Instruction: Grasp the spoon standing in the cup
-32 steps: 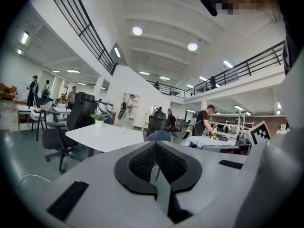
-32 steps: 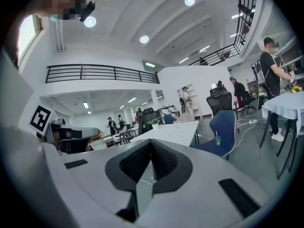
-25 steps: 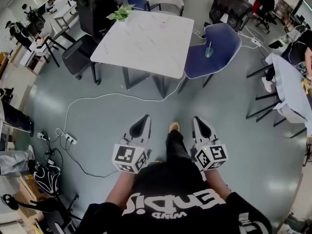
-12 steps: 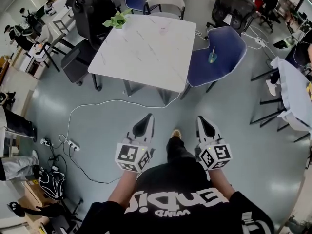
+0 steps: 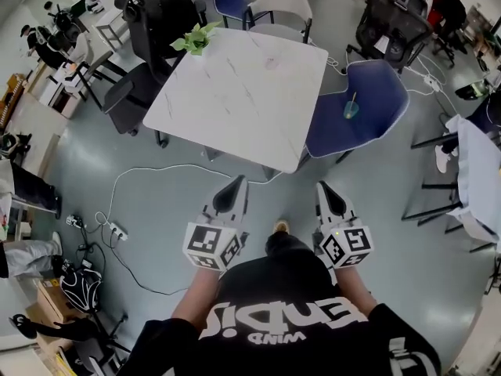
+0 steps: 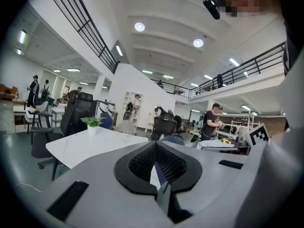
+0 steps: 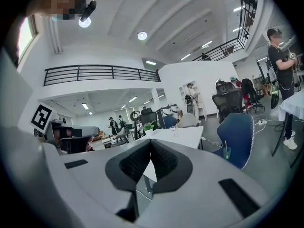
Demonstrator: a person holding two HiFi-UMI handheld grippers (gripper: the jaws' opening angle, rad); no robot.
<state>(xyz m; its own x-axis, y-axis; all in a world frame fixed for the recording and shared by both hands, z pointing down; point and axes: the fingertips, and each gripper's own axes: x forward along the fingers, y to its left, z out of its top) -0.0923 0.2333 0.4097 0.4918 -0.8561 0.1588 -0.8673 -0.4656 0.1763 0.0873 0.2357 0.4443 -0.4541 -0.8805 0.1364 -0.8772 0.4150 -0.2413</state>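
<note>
Spoon [image 5: 353, 99] is standing in the small green cup [image 5: 350, 112], and that cup is sitting on the seat of the blue chair [image 5: 376, 92] at the 3 o'clock side of the white table [image 5: 235, 92], not on the tabletop. From the right gripper [image 5: 324, 188] it is lying at roughly 1 o'clock, well apart.

What is changing: compared with a second ago, the cup, chair and table are sliding down the head view toward us, and the table's near edge is now sitting just ahead of both gripper tips. We are reading that as us walking in toward the chair. The potted plant [image 5: 194, 37] at the table's 11 o'clock corner is shifting the same way.

Both grippers are keeping the same pose in front of the torso. The left gripper [image 5: 233, 185] is clenched with its pads meeting and nothing between them. The right one is likewise clenched and empty in its own view, with the cup showing low at 4 o'clock of its jaws.

For the task, we are judging this as the approach only, with no grasp started. The right gripper looks the likelier one, and it is going to need its jaws parted before closing on the spoon's handle above the cup rim.
</note>
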